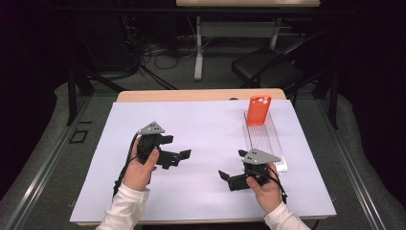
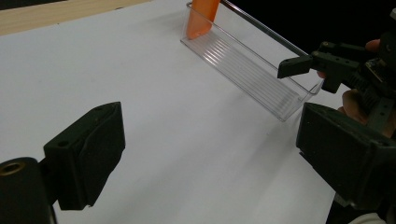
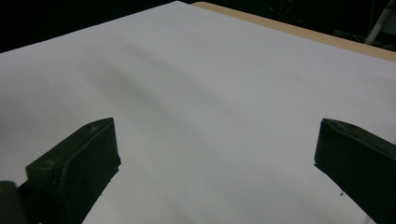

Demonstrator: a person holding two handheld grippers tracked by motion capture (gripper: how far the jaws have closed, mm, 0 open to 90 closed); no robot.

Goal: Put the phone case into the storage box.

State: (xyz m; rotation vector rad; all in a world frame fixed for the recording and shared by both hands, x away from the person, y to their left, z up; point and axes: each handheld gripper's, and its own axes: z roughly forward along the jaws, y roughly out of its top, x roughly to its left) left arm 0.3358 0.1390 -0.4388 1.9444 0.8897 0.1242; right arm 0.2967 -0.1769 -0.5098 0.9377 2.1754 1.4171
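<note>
The desk (image 1: 201, 95) carries a white sheet (image 1: 206, 143) that lies under both grippers. Ahead of the right gripper (image 1: 229, 178), on its outer side, a clear tray (image 1: 277, 153) lies lengthwise on the sheet; its near end sits just beside that gripper. In the tray's far end an orange phone case (image 1: 259, 109) stands upright, leaning against the end wall, well apart from both grippers. The rest of the tray holds nothing. The left gripper (image 1: 178, 154) is released, jaws spread wide over bare sheet, pointing across toward the tray; in the left gripper view the tray (image 2: 247, 70) lies ahead and the case (image 2: 201, 18) stands at its far end. The right gripper is released too, jaws wide apart and pointing toward the left gripper.
</note>
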